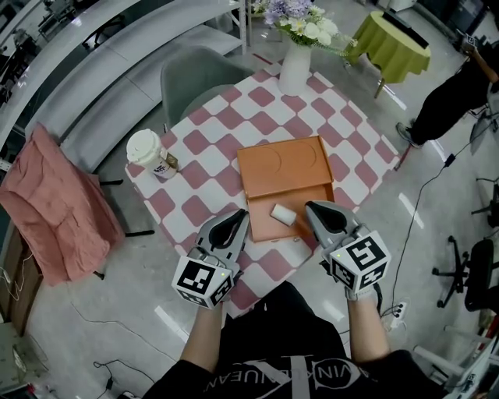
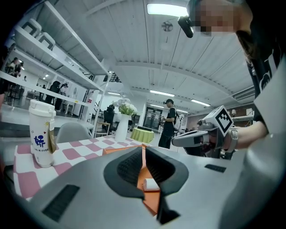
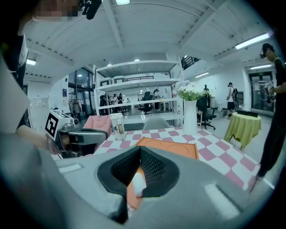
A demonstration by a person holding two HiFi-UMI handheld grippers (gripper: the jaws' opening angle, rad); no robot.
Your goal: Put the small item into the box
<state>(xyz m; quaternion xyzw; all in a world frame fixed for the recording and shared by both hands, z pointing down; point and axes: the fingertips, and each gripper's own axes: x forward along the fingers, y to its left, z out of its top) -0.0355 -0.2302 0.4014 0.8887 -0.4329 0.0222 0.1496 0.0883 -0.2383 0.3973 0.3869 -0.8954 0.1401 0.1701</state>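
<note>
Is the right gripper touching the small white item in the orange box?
Apart. In the head view, a strip of the orange box floor shows between the shut right gripper and the small white item.

The box [image 1: 288, 167] sits mid-way on the table [image 1: 210, 148], with the small item [image 1: 282, 213] in its near half. A lidded cup [image 1: 148, 152] stands left of it, a flower vase [image 1: 295, 68] behind it, and a chair [image 1: 191, 78] beyond the table's far edge.

Ahead of you, the bench [image 1: 204, 128] wears a pink-and-white checked cloth, with a grey chair [image 1: 191, 78] at its far side. Off to your left, pink fabric [image 1: 54, 203] hangs draped. Up right stands a round table in green cloth [image 1: 394, 43]. Pale glossy floor [image 1: 437, 226], white shelving [image 3: 134, 82], strip lights [image 2: 167, 9] overhead.
</note>
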